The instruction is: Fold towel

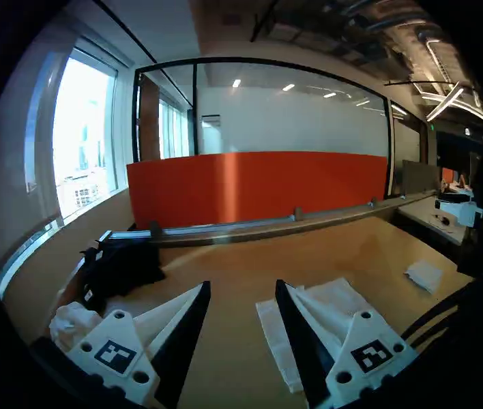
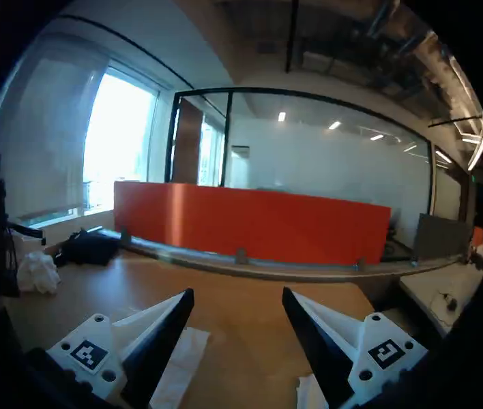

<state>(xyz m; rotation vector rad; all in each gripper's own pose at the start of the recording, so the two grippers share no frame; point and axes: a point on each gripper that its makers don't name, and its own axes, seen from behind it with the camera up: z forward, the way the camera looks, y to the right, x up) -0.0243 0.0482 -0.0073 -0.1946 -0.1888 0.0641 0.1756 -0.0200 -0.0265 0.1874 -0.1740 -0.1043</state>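
In the left gripper view we are seeing, from the left, a bright window [image 1: 81, 157], then a crumpled white cloth [image 1: 71, 322] lying at the near-left edge of the surface [image 1: 241, 262], with a black bag [image 1: 122, 267] sitting just behind it. The left tongs [image 1: 242, 285] are standing spread wide, with bare wood showing between their tips. The towel [image 1: 333, 294] is lying flat on the surface under and just beyond the right-hand finger of these tongs, which is hiding its near part; we cannot tell whether the finger is touching it. Farther right a small white cloth [image 1: 424, 275] is resting well apart from it, near the surface's edge. An orange partition [image 1: 255, 187] is running across the back. In the right gripper view, the crumpled white cloth [image 2: 37, 271] and the black bag [image 2: 88, 247] are sitting far off at the left. The right tongs [image 2: 238, 293] are hanging spread too, with bare surface showing between their tips. Here the towel [image 2: 181, 361] is lying beside and partly beneath the left-hand finger, while a bit of white fabric [image 2: 306, 397] is peeking out at the bottom beside the right-hand finger.
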